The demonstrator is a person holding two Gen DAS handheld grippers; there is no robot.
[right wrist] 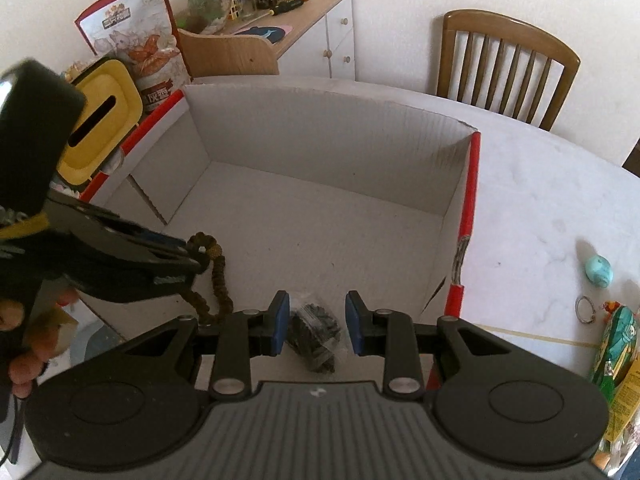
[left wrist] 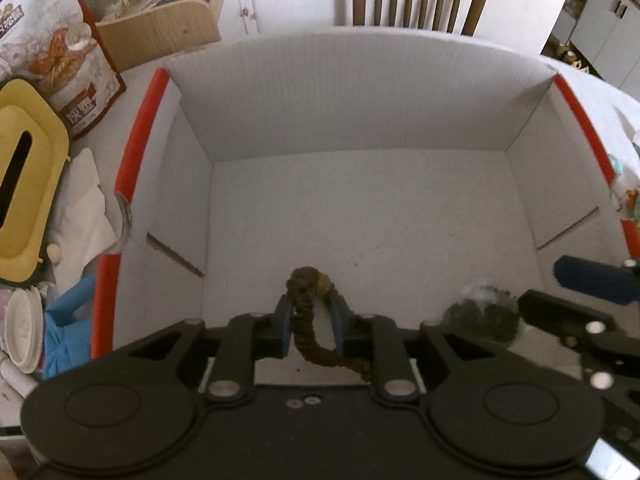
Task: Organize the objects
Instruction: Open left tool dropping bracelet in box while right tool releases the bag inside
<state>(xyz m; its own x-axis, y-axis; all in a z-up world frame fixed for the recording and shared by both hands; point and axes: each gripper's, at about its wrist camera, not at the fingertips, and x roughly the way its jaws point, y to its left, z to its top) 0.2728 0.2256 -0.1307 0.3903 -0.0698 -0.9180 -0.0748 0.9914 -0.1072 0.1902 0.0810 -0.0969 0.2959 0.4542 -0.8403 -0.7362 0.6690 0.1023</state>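
White box [left wrist: 360, 92] with red edges, brown bead string [left wrist: 306, 304], yellow tissue holder [left wrist: 24, 184], blue-padded black tool [right wrist: 316, 322]

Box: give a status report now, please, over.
Left hand-held gripper open, beads between its jaws, low in box. Right hand-held gripper shut on bag, over box floor. Nothing in the way.

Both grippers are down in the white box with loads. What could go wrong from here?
1. The bead string loops around the left gripper finger; it may snag and lift back out on withdrawal.
2. The small bag of dark pieces sits between the right gripper pads; its loose plastic could cling.
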